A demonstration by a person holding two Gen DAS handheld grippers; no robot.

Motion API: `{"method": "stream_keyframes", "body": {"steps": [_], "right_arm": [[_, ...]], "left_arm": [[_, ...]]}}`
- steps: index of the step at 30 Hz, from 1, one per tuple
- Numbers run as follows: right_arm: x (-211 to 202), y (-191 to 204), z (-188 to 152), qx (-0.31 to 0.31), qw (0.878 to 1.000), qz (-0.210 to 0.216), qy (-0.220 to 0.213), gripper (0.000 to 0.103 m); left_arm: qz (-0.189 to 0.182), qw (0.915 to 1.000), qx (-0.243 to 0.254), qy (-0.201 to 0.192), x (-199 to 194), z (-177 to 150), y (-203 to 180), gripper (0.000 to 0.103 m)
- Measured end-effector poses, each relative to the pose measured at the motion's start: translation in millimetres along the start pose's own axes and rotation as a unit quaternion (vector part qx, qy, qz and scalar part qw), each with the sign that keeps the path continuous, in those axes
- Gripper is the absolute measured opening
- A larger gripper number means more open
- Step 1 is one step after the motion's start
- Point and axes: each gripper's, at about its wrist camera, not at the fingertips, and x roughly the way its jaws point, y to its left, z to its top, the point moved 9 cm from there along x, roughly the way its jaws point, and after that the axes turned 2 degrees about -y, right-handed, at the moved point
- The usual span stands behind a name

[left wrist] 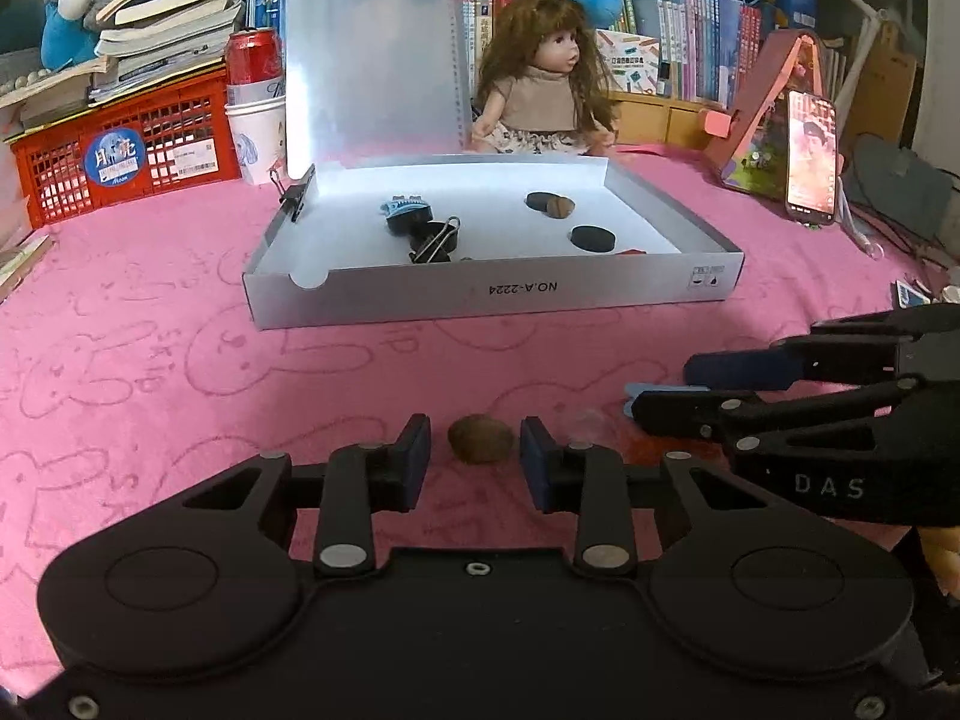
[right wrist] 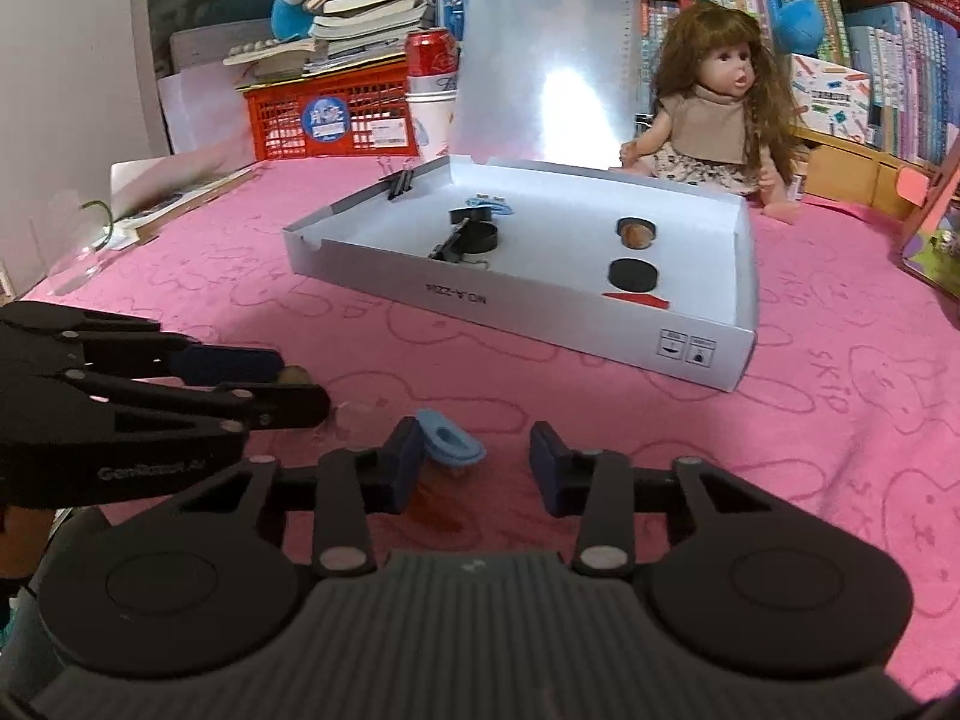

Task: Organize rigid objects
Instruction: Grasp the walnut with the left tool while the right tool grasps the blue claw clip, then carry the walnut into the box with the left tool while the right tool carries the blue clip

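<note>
I am working in a lived-in room at home, something like a study or a child's room. My tabletop (left wrist: 150, 324) is spread with a pink cloth printed with rabbits. Behind it, rows of books (left wrist: 690, 24) fill shelves, and more lie stacked on a red crate (left wrist: 120, 138). A long-haired doll (left wrist: 543, 96) sits at the back edge, blue plush toys (left wrist: 66, 18) perch among the books, a soda can (left wrist: 253, 57) stands in a paper cup, and a phone (left wrist: 811, 159) leans in a pink stand.
</note>
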Motion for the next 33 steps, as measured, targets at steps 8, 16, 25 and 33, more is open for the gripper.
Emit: {"method": "stream_keyframes", "body": {"steps": [8, 16, 25, 33], "right_arm": [[-0.2, 8.0, 0.6, -0.012, 1.0, 0.02, 0.001, 0.024], [-4.8, 1.1, 9.8, 0.001, 1.0, 0.008, -0.009, 0.024], [-11.2, -17.9, 39.6, 0.02, 0.999, -0.03, -0.032, 0.024], [-12.9, -41.0, 63.6, 0.054, 0.996, -0.051, -0.048, 0.024]], "left_arm": [[0.0, 1.0, -0.008, 0.0, 1.5, 2.2, 2.2, 0.022], [-0.002, 0.9998, -0.014, -0.012, -3.1, 16.6, 3.5, 0.022], [0.0, 0.9995, -0.013, -0.027, -1.0, 51.8, 1.4, 0.022], [-0.003, 0.9992, -0.014, -0.038, 5.6, 77.7, -3.8, 0.022]]}}
